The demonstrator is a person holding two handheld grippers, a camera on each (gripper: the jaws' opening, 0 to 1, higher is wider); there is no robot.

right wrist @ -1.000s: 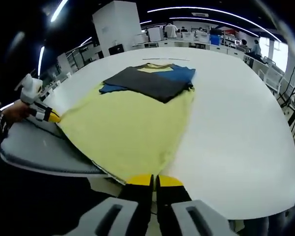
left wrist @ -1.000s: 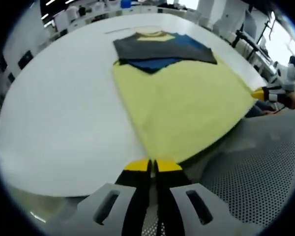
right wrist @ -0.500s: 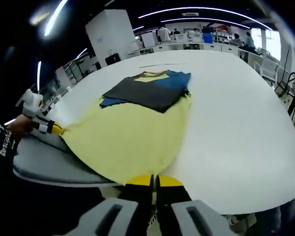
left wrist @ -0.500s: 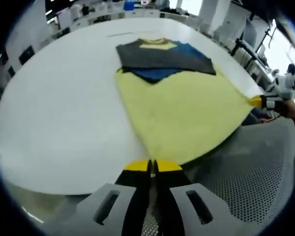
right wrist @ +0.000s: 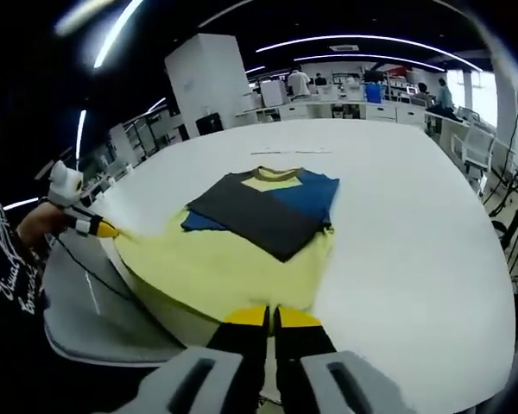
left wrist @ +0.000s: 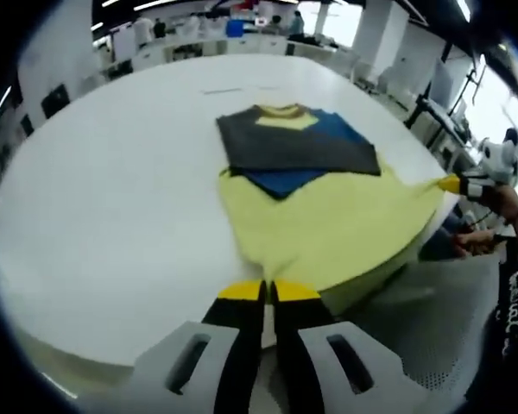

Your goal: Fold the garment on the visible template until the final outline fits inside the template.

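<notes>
The garment (left wrist: 315,207) is lying on the white counter (left wrist: 112,190), its yellow body spreading toward the near edge while its upper part, with dark grey and blue panels and a yellow collar, is resting flat farther in. In the right gripper view the same garment (right wrist: 242,250) is stretching between two pulled corners, its yellow hem draping a little over the counter's (right wrist: 414,216) edge.

The left gripper (left wrist: 268,291) is sitting at the near yellow hem, its black, yellow-tipped fingers (left wrist: 242,293) pressing together with the hem's corner running down into them, so it is grasping the cloth. The right gripper (right wrist: 266,317) is doing likewise at its own end: its fingers (right wrist: 298,319) are clenching on the yellow edge right at their tips.

In the left gripper view the right gripper's yellow tip (left wrist: 453,184) is pinching the far-right corner of the hem, beyond the counter's edge, a hand (left wrist: 501,185) holding it. In the right gripper view the left gripper's tip (right wrist: 104,229) is pinching the far-left corner, a hand (right wrist: 43,220) behind it.

A perforated grey surface (left wrist: 414,328) is lying below the counter's rim.
</notes>
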